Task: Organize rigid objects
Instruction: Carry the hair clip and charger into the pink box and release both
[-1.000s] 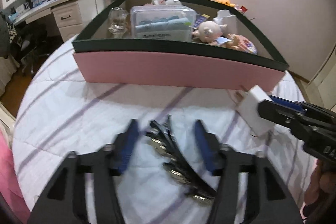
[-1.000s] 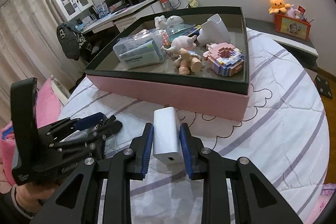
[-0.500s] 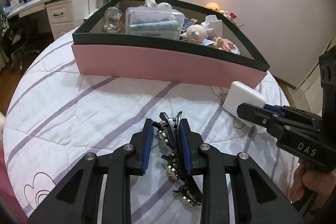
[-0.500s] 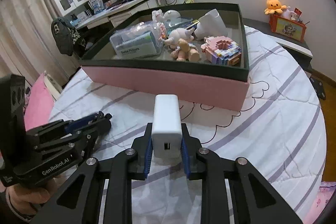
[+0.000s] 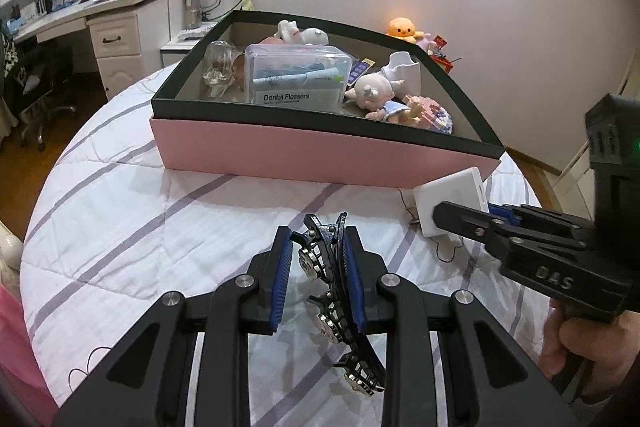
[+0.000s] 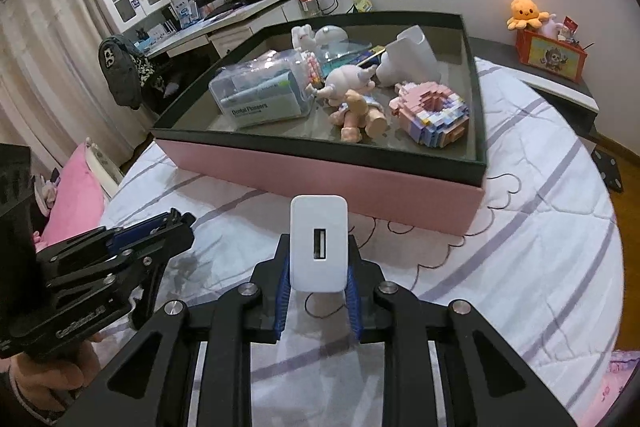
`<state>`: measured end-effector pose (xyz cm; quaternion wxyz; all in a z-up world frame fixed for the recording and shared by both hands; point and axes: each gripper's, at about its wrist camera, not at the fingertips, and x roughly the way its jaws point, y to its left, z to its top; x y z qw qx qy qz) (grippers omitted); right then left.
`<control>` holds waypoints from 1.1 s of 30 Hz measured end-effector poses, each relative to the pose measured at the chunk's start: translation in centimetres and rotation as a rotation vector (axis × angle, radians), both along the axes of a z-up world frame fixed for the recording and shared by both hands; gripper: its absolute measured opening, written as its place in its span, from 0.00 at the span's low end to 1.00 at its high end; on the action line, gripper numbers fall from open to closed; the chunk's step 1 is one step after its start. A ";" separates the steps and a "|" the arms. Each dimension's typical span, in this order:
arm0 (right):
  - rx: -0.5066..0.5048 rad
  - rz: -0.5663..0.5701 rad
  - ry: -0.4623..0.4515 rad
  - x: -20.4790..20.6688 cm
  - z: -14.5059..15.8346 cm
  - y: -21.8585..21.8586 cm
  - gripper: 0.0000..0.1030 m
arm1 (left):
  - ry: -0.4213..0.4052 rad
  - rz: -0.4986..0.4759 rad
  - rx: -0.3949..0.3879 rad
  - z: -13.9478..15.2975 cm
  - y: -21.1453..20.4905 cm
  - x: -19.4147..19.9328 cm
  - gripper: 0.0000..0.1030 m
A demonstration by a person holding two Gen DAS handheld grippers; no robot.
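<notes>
Left hand-held gripper (image 5: 318,267) clamped around hair clip (image 5: 336,291); right (image 6: 318,279) around charger (image 6: 319,243).

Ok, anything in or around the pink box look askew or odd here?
Nothing damaged or spilled. The baby doll and white cup lie tipped over in the pink box. The hair clip sits skewed in the left tongs, its tail trailing behind the pads.

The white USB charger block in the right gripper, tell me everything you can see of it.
The white USB charger block is a glossy plastic brick with rounded corners. One USB port sits centred on the face turned to the right wrist camera. The right gripper clamps its sides between blue pads, holding it above the striped quilt, short of the pink box.
</notes>
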<state>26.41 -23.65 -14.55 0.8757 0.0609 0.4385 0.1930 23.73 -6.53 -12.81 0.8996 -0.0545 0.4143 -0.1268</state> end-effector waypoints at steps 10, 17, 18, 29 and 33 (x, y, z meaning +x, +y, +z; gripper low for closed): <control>0.036 0.004 -0.074 -0.4 3.6 0.3 0.23 | -0.061 0.005 0.001 2.6 0.7 0.2 0.25; 0.008 0.026 -0.101 0.8 5.0 1.4 0.23 | -0.110 0.002 -0.002 4.8 1.0 1.5 0.25; 0.006 0.027 -0.101 0.8 5.1 1.6 0.23 | -0.114 -0.001 -0.001 4.9 1.0 1.5 0.25; 0.011 0.020 -0.150 1.9 7.3 1.8 0.23 | -0.175 -0.022 -0.002 7.8 1.1 4.6 0.25; 0.004 0.019 -0.175 3.5 8.6 2.2 0.23 | -0.193 -0.029 -0.008 8.8 0.8 7.2 0.25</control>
